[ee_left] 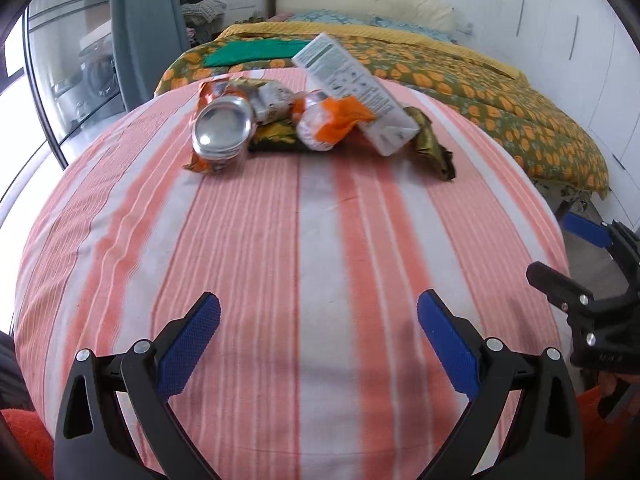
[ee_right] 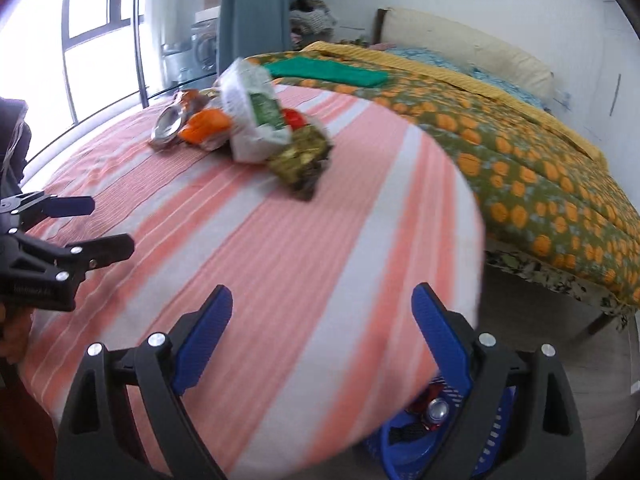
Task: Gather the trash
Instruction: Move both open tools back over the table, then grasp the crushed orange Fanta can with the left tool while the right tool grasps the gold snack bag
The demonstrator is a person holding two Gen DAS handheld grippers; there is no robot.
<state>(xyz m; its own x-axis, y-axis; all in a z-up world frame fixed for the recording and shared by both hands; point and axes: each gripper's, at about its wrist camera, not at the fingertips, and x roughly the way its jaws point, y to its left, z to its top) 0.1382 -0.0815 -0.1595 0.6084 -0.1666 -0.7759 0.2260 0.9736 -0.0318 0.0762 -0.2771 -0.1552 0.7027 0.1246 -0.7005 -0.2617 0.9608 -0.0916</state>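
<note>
A pile of trash lies at the far side of the striped table (ee_left: 280, 248): a silver can (ee_left: 222, 130), an orange wrapper (ee_left: 332, 120), a white carton (ee_left: 356, 88) and a dark green-gold wrapper (ee_left: 430, 142). The pile also shows in the right wrist view, with the can (ee_right: 168, 124), the carton (ee_right: 250, 120) and the green-gold wrapper (ee_right: 300, 160). My left gripper (ee_left: 318, 314) is open and empty over the near table. My right gripper (ee_right: 322, 308) is open and empty at the table's right edge. A blue basket (ee_right: 400, 452) on the floor holds a can (ee_right: 438, 410).
A bed (ee_left: 500, 92) with an orange-flowered cover stands behind and right of the table. A green cloth (ee_left: 256, 52) lies on it. A window and blue curtain (ee_left: 136, 32) are at the left. White cupboards line the right wall.
</note>
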